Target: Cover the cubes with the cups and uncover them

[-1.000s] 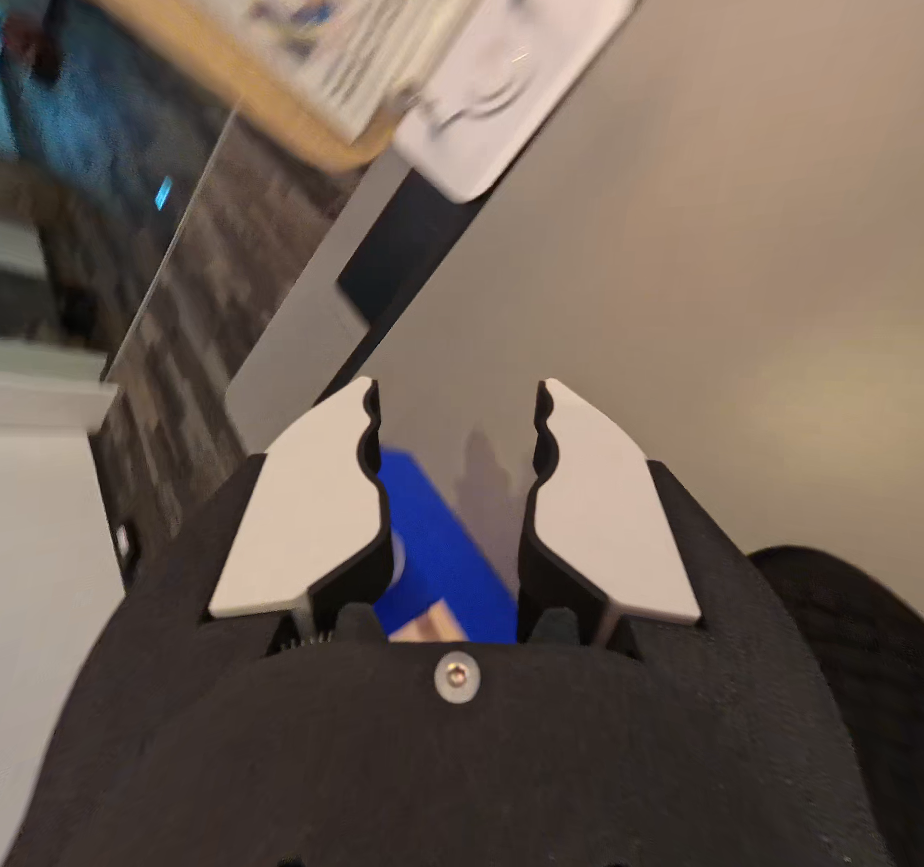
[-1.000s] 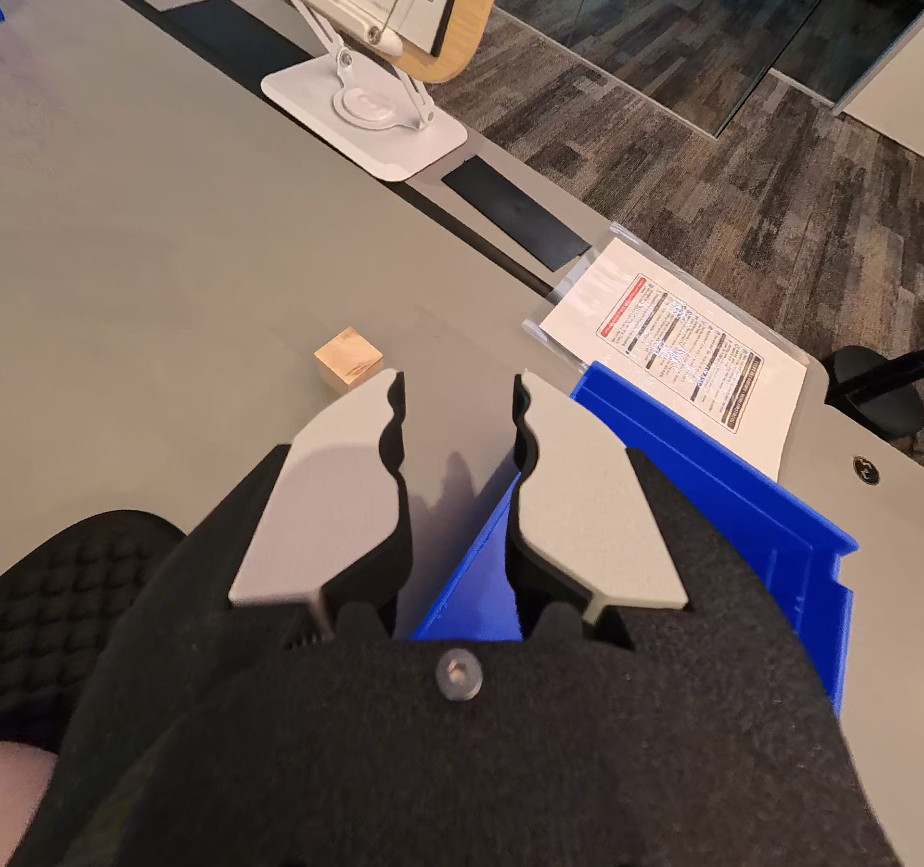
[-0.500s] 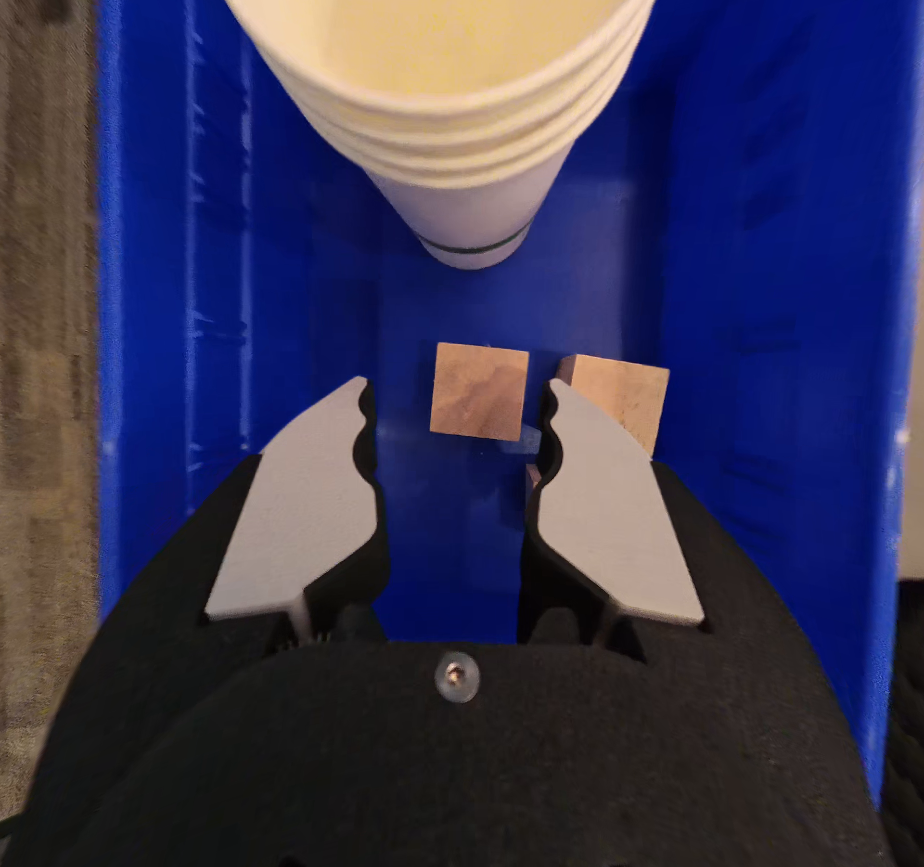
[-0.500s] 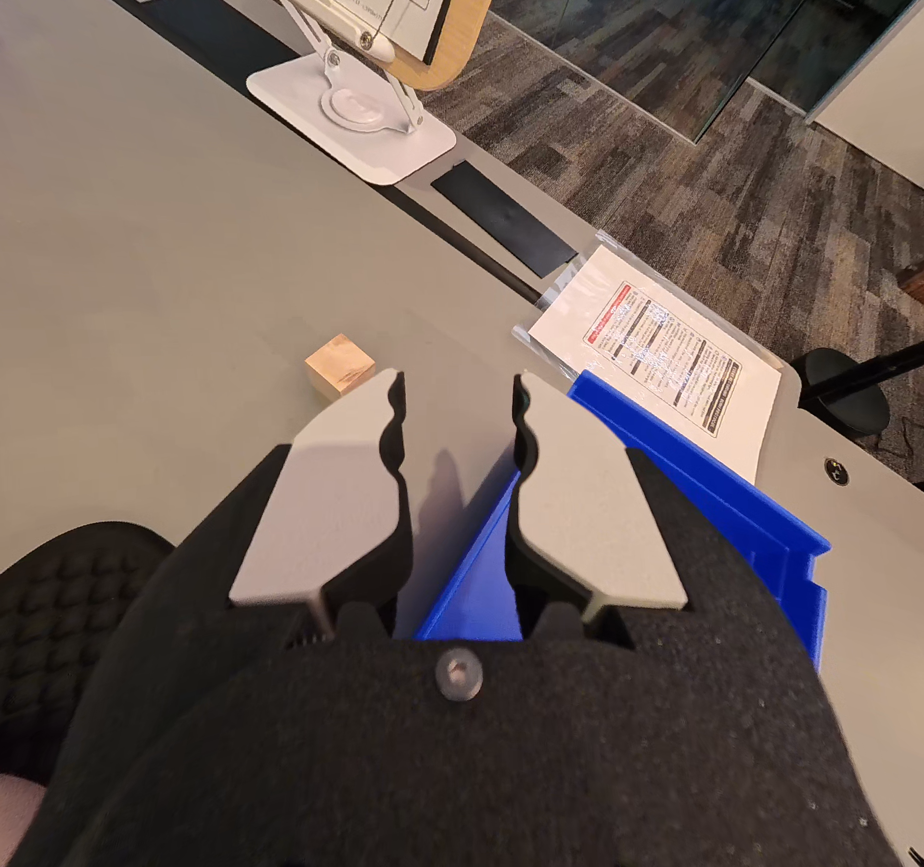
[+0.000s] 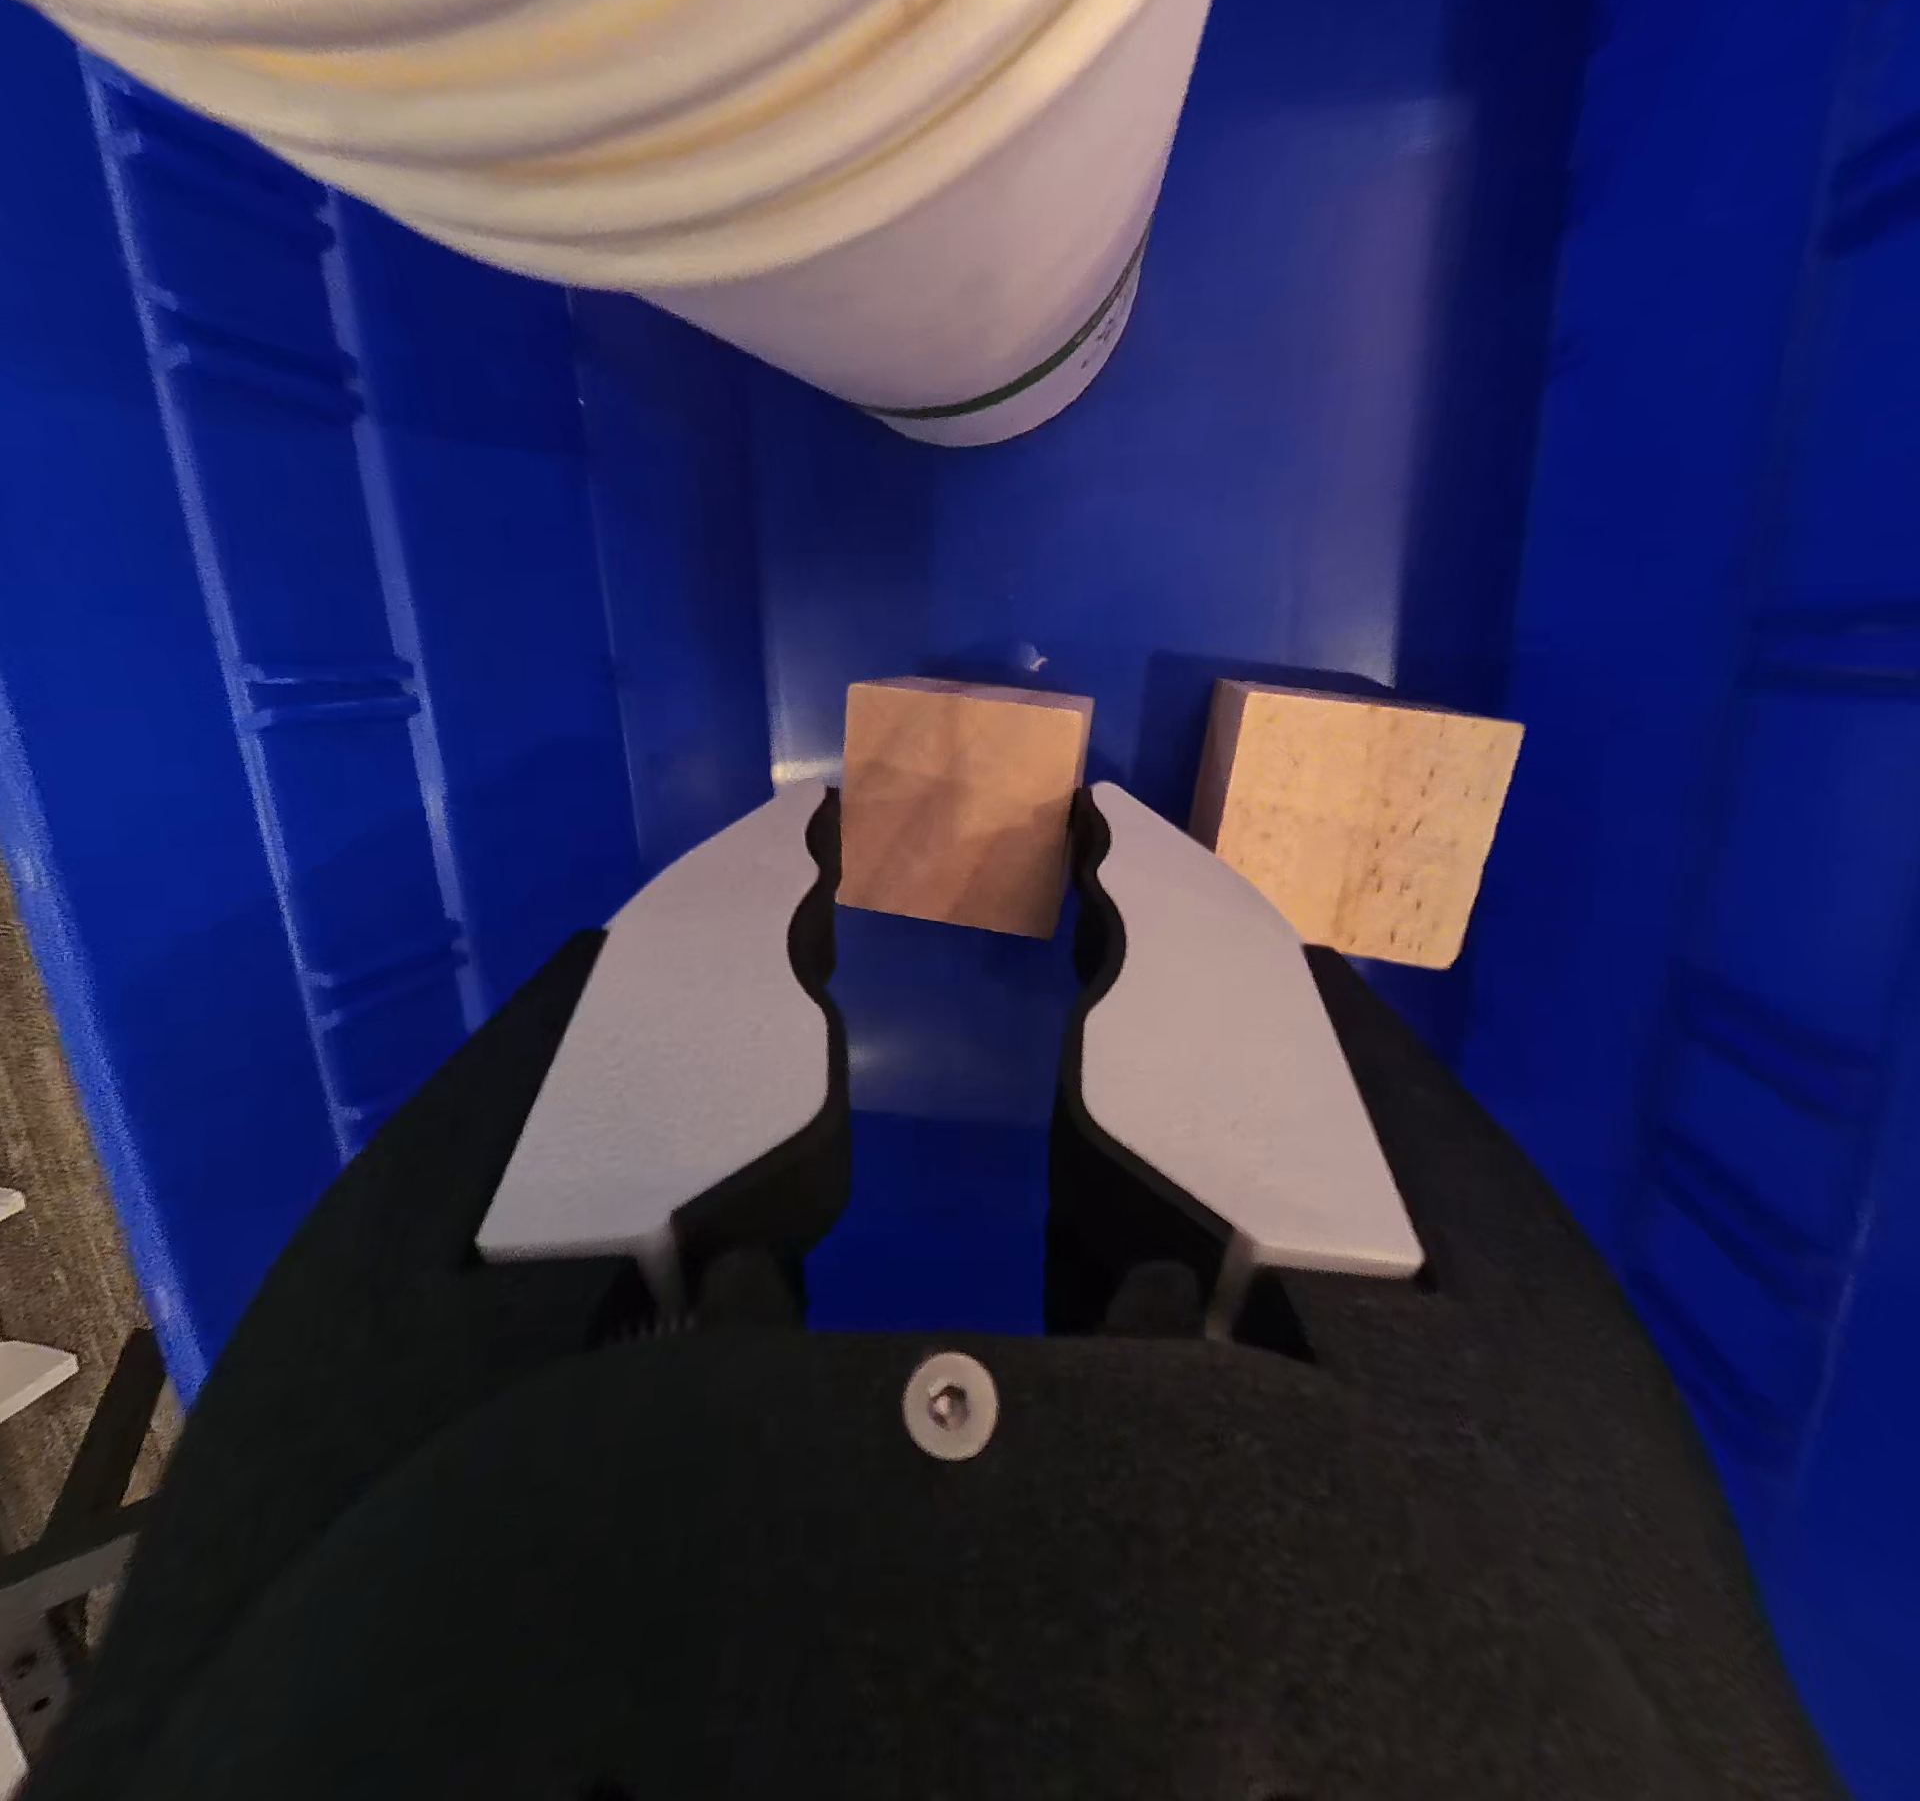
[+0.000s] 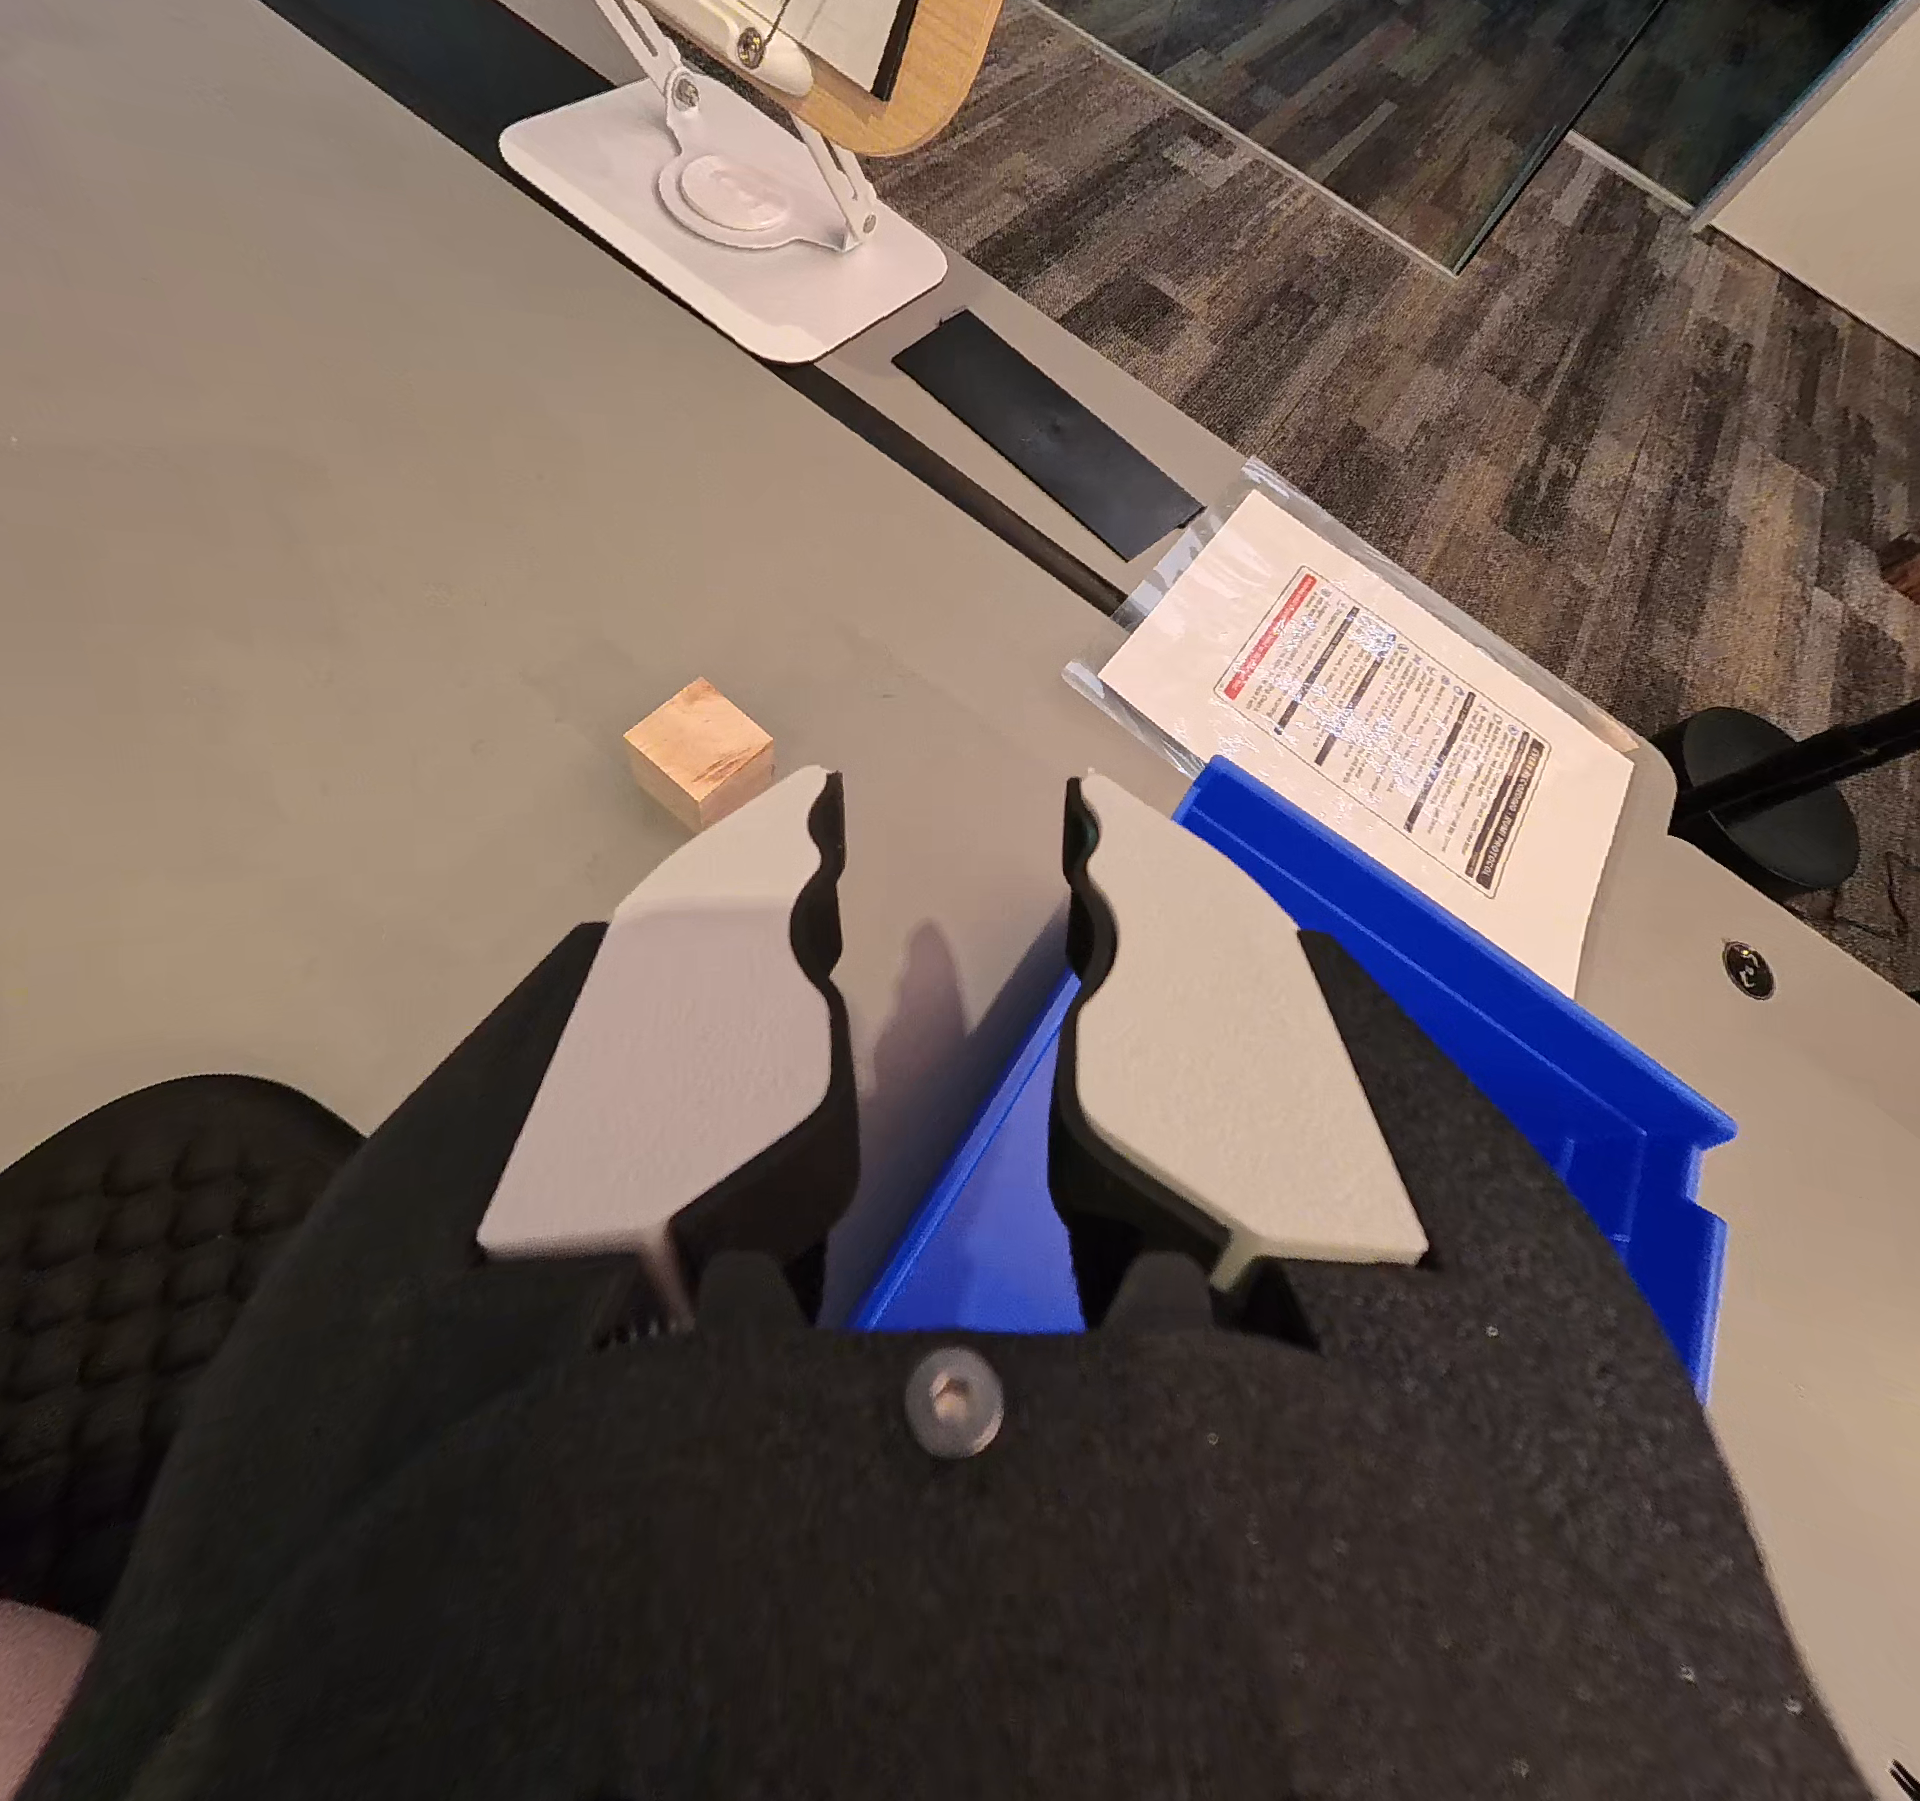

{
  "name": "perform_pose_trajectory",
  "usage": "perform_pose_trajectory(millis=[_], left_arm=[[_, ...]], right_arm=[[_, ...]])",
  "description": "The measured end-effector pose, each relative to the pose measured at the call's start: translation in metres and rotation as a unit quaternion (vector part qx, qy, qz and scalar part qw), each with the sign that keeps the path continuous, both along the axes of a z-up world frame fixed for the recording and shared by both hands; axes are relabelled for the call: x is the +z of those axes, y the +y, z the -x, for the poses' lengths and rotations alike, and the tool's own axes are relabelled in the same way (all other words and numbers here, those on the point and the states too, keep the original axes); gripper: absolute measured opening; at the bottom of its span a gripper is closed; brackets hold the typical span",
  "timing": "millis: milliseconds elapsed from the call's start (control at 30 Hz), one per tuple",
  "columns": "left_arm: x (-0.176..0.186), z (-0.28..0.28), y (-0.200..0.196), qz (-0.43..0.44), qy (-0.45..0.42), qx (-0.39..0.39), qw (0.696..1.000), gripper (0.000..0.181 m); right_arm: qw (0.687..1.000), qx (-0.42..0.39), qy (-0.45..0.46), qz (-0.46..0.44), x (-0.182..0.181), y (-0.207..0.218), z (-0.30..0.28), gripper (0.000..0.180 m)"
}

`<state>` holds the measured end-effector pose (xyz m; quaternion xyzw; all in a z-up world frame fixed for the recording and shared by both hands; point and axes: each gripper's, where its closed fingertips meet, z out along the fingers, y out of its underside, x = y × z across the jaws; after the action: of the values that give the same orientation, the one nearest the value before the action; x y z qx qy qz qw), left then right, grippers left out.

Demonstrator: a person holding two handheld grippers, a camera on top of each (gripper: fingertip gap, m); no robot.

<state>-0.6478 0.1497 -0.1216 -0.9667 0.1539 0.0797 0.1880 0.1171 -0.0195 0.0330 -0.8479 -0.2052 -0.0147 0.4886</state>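
In the left wrist view, my left gripper (image 5: pixel 956 797) is down inside a blue bin (image 5: pixel 1704 608). Its jaws have closed on the two sides of a wooden cube (image 5: pixel 961 816) on the bin floor. A second wooden cube (image 5: pixel 1361 821) lies just to the right, clear of the fingers. A stack of white paper cups (image 5: pixel 779 151) lies on its side above them. In the right wrist view, my right gripper (image 6: pixel 951 795) is open and empty over the grey table (image 6: pixel 364 504). A third wooden cube (image 6: pixel 698 752) sits on the table just left of its left fingertip.
The blue bin's rim (image 6: pixel 1455 1003) runs under my right gripper. A sheet in a plastic sleeve (image 6: pixel 1361 712) lies beyond it near the table edge. A board on a white stand (image 6: pixel 727 224) is at the back. A black mesh chair (image 6: pixel 125 1284) is low left.
My left gripper swung from over the table down into the bin, moved onto the left cube and narrowed its jaws on it. The right gripper has barely moved.
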Motion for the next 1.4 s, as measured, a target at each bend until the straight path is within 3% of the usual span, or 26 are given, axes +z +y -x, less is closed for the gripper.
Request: perform_pose_trajectory(millis=[133,267,367,433,533,667,833,1067,1400], left_arm=[[0.037,0.003,0.002,-0.049,0.002,-0.001,0.999,0.042],[0.111,-0.02,-0.001,-0.13,0.046,-0.051,0.989,0.042],[0.164,-0.088,-0.007,-0.189,0.036,-0.142,0.971,0.042],[0.177,-0.163,-0.021,-0.193,-0.007,-0.245,0.95,0.042],[0.165,-0.268,-0.042,-0.178,-0.027,-0.365,0.913,0.042],[0.112,-0.382,-0.065,-0.138,0.0,-0.483,0.865,0.042],[0.05,-0.471,-0.083,-0.074,0.03,-0.603,0.794,0.042],[0.013,-0.516,-0.072,-0.027,0.042,-0.667,0.743,0.042],[0.003,-0.525,-0.056,0.002,-0.026,-0.67,0.742,0.042]], right_arm=[[1.0,-0.002,0.005,-0.003,0.0,-0.001,-0.003,0.04],[1.0,-0.009,0.003,0.004,-0.002,-0.001,-0.005,0.039],[1.0,-0.011,-0.001,0.007,-0.002,0.0,-0.005,0.039],[1.0,-0.007,-0.003,0.004,-0.001,0.002,-0.002,0.039],[1.0,0.003,-0.007,0.008,-0.002,0.003,0.003,0.039],[1.0,0.013,-0.007,0.016,-0.006,0.003,0.007,0.039],[1.0,0.023,0.003,0.015,-0.009,0.002,0.01,0.039],[0.999,0.028,0.006,0.015,-0.01,0.002,0.01,0.039],[0.999,0.039,0.005,0.022,-0.015,0.007,0.013,0.039]])
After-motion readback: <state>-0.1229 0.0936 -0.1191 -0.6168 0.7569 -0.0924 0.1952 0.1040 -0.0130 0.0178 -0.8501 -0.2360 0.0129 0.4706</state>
